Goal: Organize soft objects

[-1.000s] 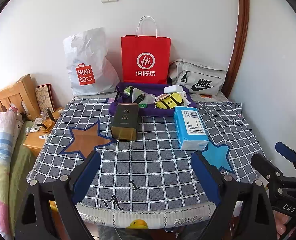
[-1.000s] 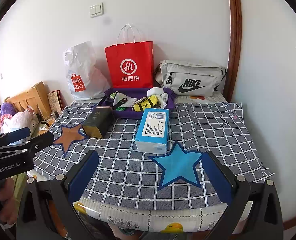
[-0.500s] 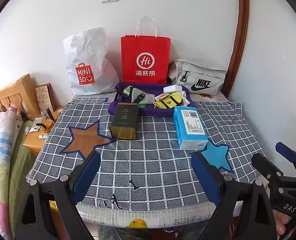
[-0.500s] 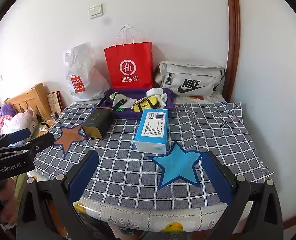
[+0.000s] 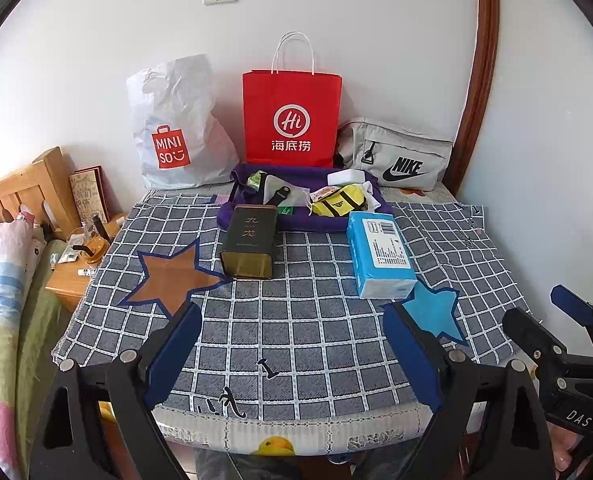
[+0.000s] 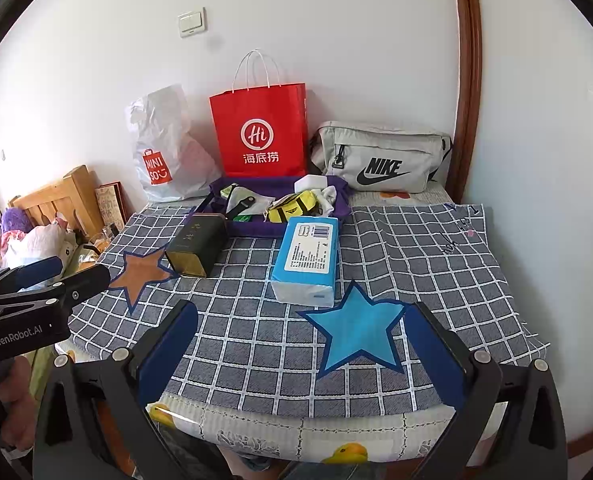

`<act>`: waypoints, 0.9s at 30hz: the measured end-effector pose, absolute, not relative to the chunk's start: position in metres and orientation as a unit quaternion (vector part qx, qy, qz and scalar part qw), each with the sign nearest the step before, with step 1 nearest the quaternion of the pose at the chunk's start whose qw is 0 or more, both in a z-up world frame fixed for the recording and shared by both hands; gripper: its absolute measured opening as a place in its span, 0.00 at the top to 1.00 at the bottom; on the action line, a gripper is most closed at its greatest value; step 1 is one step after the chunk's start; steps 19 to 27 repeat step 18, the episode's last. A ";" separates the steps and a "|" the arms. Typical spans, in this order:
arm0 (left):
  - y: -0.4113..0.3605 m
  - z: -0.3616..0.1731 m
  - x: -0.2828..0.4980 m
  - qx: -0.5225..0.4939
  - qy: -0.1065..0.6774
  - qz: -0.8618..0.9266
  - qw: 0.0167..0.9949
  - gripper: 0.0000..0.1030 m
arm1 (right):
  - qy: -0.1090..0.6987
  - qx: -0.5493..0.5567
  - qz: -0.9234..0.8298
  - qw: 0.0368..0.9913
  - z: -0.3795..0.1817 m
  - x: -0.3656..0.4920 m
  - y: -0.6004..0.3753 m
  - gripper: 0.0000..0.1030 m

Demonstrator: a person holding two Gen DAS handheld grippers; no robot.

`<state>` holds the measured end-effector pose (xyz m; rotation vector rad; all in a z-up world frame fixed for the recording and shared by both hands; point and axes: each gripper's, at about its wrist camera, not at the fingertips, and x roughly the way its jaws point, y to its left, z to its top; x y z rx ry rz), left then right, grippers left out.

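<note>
A blue tissue pack (image 5: 380, 254) (image 6: 308, 258) lies on the checked cloth beside a dark tin (image 5: 250, 242) (image 6: 196, 246). Behind them a purple tray (image 5: 252, 220) (image 6: 252, 230) holds a yellow pouch (image 5: 338, 204) (image 6: 292, 210) and other small items. My left gripper (image 5: 292, 350) hovers open over the near table edge, nothing between its blue pads. My right gripper (image 6: 300, 356) is open too, near the blue star (image 6: 356, 330). Each gripper shows at the side of the other's view.
At the wall stand a white Miniso bag (image 5: 176, 132), a red paper bag (image 5: 292, 116) and a grey Nike pouch (image 5: 396, 152). A brown star (image 5: 168, 280) marks the cloth on the left. A bed and a wooden nightstand (image 5: 72, 280) lie left of the table.
</note>
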<state>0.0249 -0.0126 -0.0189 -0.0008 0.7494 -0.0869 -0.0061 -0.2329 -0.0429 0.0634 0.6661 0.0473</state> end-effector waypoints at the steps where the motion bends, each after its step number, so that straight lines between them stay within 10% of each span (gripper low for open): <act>1: -0.013 -0.019 0.024 0.000 0.366 -0.043 0.930 0.10 | 0.327 0.031 0.023 0.944 -0.043 -0.006 -0.233 0.01; 27: -0.013 -0.020 0.022 -0.004 0.362 -0.041 0.931 0.10 | 0.322 0.029 0.026 0.946 -0.043 -0.009 -0.230 0.01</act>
